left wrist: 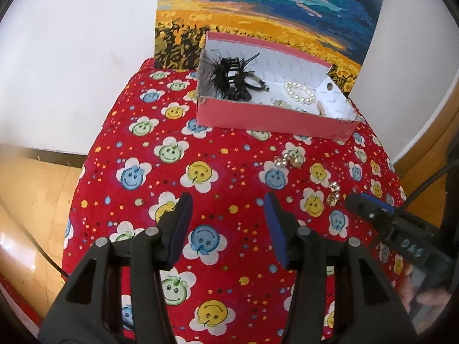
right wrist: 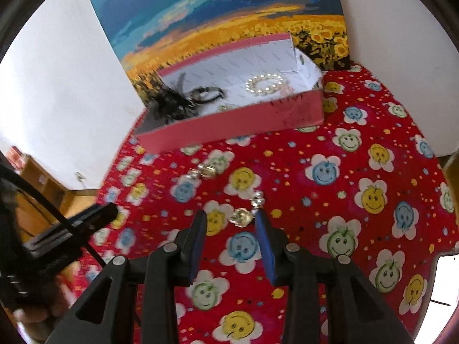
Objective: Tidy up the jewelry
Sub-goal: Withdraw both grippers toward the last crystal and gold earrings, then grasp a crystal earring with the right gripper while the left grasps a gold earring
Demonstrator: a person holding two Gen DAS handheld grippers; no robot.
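Two spread tools above jewelry on a red tabletop.
Right tool (right wrist: 231, 219) straddles a gold earring (right wrist: 243, 217); left tool (left wrist: 228, 203) holds nothing.

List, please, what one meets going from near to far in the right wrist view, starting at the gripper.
right gripper → nearer earring → farther earring → pink box → sunflower painting.
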